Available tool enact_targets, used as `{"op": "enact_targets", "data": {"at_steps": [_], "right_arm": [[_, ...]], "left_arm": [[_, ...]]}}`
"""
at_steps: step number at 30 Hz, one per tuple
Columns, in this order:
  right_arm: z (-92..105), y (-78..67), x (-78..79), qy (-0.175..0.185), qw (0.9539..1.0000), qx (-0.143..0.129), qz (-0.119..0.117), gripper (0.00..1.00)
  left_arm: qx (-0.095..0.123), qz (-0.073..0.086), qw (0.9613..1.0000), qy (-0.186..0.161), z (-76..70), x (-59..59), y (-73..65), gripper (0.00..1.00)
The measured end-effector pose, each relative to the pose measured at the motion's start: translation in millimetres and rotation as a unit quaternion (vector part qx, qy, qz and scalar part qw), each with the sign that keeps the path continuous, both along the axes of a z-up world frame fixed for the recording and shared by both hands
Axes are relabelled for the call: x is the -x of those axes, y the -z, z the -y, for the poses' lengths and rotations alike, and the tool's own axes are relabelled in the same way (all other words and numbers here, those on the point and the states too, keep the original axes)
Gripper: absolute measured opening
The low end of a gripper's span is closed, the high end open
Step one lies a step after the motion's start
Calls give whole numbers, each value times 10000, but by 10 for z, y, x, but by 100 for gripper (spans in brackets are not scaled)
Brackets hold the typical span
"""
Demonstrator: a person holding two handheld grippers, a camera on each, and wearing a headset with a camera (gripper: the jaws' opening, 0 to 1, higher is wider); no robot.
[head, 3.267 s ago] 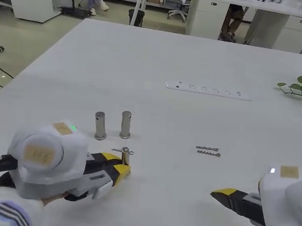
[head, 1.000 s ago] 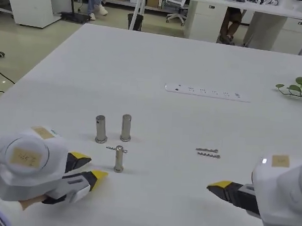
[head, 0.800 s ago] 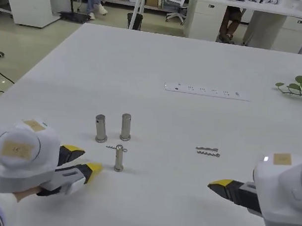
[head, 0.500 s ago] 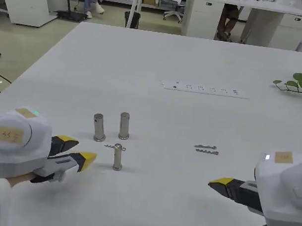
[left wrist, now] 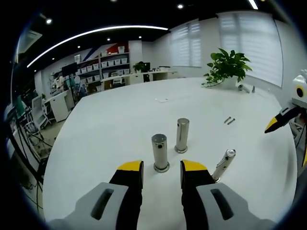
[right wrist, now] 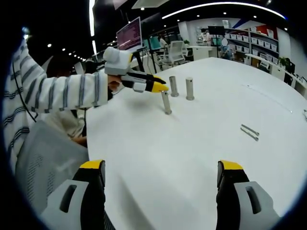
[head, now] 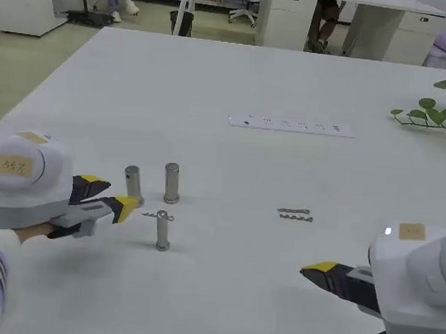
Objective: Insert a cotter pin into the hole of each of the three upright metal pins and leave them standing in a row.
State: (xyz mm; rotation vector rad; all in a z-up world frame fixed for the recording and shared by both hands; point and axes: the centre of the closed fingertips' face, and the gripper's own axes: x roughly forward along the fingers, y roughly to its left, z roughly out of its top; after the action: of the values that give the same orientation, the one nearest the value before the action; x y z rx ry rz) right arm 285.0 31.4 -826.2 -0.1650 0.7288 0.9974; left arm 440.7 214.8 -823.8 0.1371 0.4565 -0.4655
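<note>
Three upright metal pins stand left of centre. The front pin [head: 162,231] [left wrist: 223,164] [right wrist: 166,102] carries a cotter pin [head: 157,215] through its top. Behind it stand the left pin [head: 133,182] [left wrist: 160,152] [right wrist: 173,86] and the right pin [head: 171,182] [left wrist: 182,135] [right wrist: 190,88]. My left gripper [head: 111,194] [left wrist: 161,168] is open, its tips just short of the left pin, holding nothing. Two loose cotter pins [head: 295,213] [left wrist: 228,120] [right wrist: 249,131] lie to the right. My right gripper [head: 322,274] [right wrist: 160,167] is wide open and empty near the front right.
A white power strip [head: 290,126] lies across the far middle of the table. A green plant [head: 426,112] sits at the far right edge. In the right gripper view a striped sleeve [right wrist: 57,96] holds the left gripper [right wrist: 139,81].
My left gripper has let go of the front pin, drawn back to the left, then moved up toward the left pin. The right gripper has barely moved. The head camera has shifted.
</note>
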Motion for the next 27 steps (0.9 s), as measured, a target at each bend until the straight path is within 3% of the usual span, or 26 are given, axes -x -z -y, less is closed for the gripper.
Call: {"op": "enact_targets", "data": {"at_steps": [8, 11, 16, 22, 25, 26, 27], "right_arm": [[13, 24, 9, 45, 10000, 7, -54, 96], [25, 38, 2, 80, 9999, -6, -77, 96], [63, 101, 4, 106, 9999, 32, -127, 95], [96, 98, 3, 145, 9998, 44, -91, 95], [100, 90, -9, 169, 9998, -2, -117, 94], [98, 84, -13, 167, 9998, -6, -109, 94], [98, 75, -23, 169, 9998, -6, -86, 94]], "left_arm": [[-1, -55, 9999, -89, 19, -174, 47, 29], [108, -51, 9998, -177, 22, -216, 28, 28], [289, -127, 9990, -325, 34, -243, 43, 21], [290, -164, 9986, -401, 51, -242, 70, 19], [354, -191, 9983, -420, 79, -232, 73, 14], [353, -197, 9983, -412, 110, -223, 72, 12], [197, -110, 9989, -419, 82, -235, 64, 12]]}}
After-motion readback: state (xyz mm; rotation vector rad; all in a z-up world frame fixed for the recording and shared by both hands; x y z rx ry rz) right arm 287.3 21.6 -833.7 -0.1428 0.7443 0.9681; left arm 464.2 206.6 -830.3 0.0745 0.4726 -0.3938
